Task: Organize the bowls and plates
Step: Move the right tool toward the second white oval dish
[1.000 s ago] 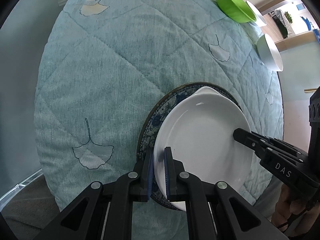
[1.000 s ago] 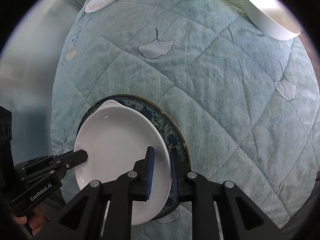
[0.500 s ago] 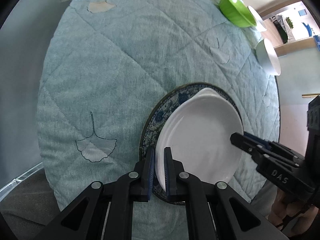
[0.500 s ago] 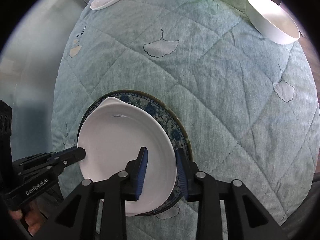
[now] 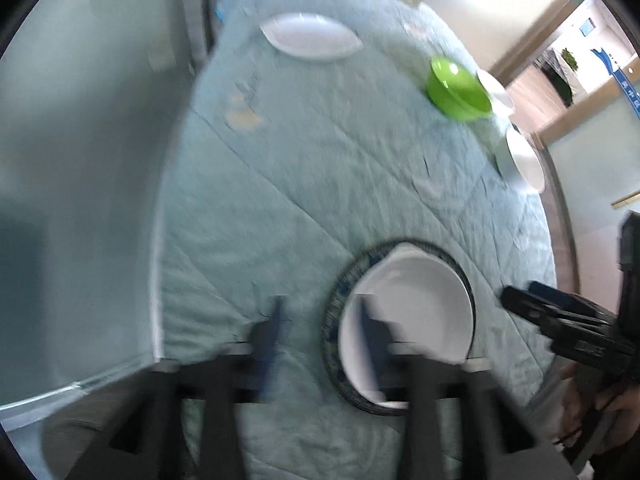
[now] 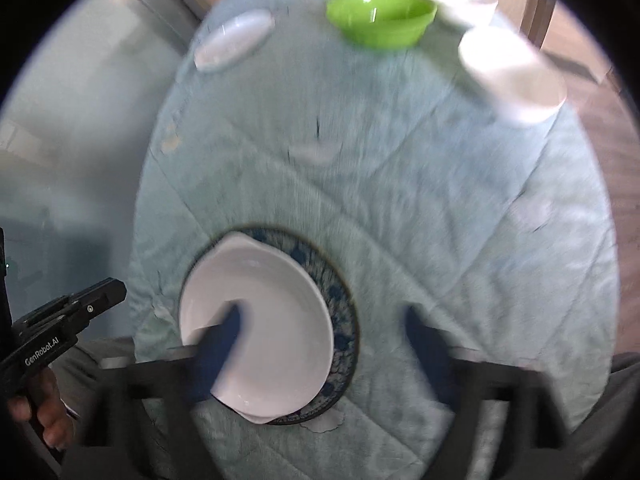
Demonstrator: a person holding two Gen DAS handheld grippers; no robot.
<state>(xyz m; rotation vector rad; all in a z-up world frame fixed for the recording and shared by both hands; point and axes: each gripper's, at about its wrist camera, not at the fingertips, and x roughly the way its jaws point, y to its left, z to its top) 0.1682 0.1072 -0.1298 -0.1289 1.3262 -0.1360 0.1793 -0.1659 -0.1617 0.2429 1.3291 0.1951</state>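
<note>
On my left, the left gripper [image 5: 320, 332] has just been opening; its jaws stand apart above the near rim of the white plate [image 6: 260, 320], pressing on nothing. That plate lies on the blue-patterned plate [image 6: 340, 308] on the quilted table cover [image 6: 400, 200]. My right gripper [image 6: 324, 328] has also just been opening, jaws wide apart and off the rim. Farther off sit a green bowl [image 6: 380, 20] and white bowl [image 6: 512, 76].
</note>
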